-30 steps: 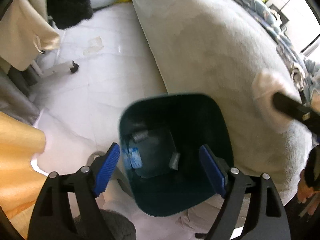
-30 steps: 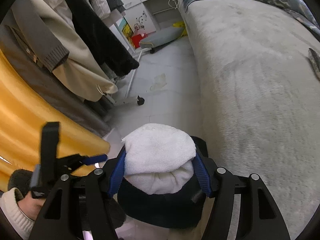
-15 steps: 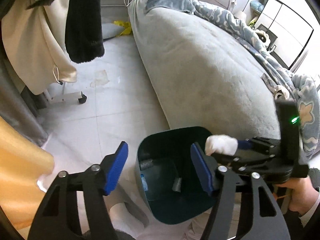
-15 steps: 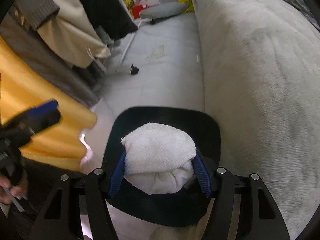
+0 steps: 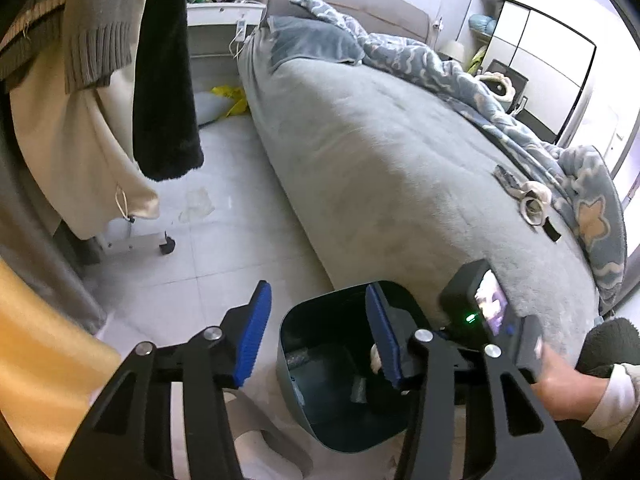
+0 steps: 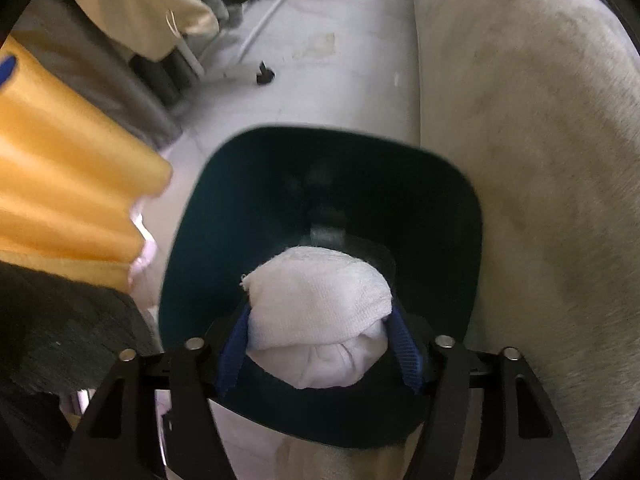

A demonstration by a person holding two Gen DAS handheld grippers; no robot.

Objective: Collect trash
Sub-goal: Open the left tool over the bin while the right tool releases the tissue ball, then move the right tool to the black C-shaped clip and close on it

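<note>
white crumpled paper wad (image 6: 318, 312) sits between the right gripper (image 6: 320, 346) fingers, whose jaws are opening, pads seemingly touching its sides, above the mouth of a dark teal bin (image 6: 192, 248). small scraps lie on the bin floor, hard to make out. left gripper (image 5: 320, 336), empty, jaws closing, hangs over the bin's near rim. beyond the fingers lies bare tiled floor (image 5: 240, 240); a grey bed (image 5: 380, 168) presses the bin's right side.

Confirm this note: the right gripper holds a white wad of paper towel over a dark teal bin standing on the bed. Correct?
Not quite. The dark teal bin stands on the tiled floor beside the bed, as the left wrist view shows. The rest holds: the white wad sits between the right gripper fingers, now opening, above the bin.
</note>
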